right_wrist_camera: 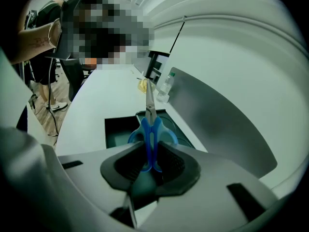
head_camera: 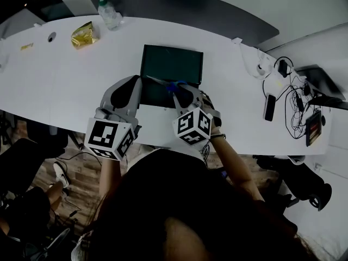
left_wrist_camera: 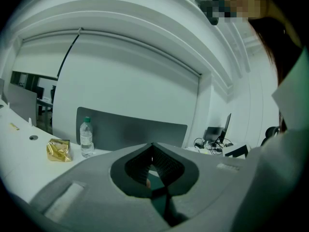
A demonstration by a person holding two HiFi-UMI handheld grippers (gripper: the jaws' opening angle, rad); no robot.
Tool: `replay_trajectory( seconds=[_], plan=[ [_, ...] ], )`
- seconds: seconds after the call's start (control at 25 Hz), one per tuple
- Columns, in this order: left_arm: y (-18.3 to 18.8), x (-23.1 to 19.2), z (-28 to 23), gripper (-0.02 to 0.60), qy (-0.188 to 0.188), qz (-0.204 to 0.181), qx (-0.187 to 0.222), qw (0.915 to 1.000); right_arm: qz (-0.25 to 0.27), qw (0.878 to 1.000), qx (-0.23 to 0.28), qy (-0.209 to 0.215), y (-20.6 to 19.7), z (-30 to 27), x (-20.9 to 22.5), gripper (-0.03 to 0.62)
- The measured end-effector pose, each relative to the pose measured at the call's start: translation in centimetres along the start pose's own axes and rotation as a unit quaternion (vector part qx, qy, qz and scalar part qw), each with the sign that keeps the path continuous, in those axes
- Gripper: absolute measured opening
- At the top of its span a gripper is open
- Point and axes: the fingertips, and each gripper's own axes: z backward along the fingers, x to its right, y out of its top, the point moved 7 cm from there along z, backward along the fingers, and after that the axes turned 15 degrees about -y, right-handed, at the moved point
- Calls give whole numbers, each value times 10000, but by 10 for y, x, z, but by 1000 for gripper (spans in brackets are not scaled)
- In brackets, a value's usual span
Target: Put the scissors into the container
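A dark rectangular container [head_camera: 171, 64] lies on the white table [head_camera: 54, 86] in front of me. My right gripper [head_camera: 180, 94] is shut on the blue handles of the scissors [head_camera: 173, 86], just above the container's near right part. In the right gripper view the scissors [right_wrist_camera: 151, 129] stand between the pads, their closed steel blades pointing away over the container [right_wrist_camera: 116, 129]. My left gripper [head_camera: 129, 91] hovers at the container's near left corner. In its own view the left gripper [left_wrist_camera: 152, 146] has its tips touching and nothing between them.
A water bottle [head_camera: 110, 14] and a gold snack packet [head_camera: 84, 35] sit at the table's far left. A phone [head_camera: 270, 106], chargers and tangled cables [head_camera: 296, 105] crowd the right end. A grey partition [head_camera: 179, 4] runs behind the table. A person stands at the right gripper view's upper left.
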Motion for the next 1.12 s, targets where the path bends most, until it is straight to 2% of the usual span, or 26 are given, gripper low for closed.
replay_trajectory(
  seconds=[0.28,0.56,1.12],
  plan=[
    [-7,-8,-5,12,86,83,-70,9999,342,9984,-296,329,-12,-21,-13,84],
    [-13,-15,-6,12,185,196,-81,9996,786,9918,-725,694,-26,-42,-26,84],
    [-23,-31,-9,12,465,345,-75,9983,1114,9757,-1373,1294,-37,-77,-48,84]
  ],
)
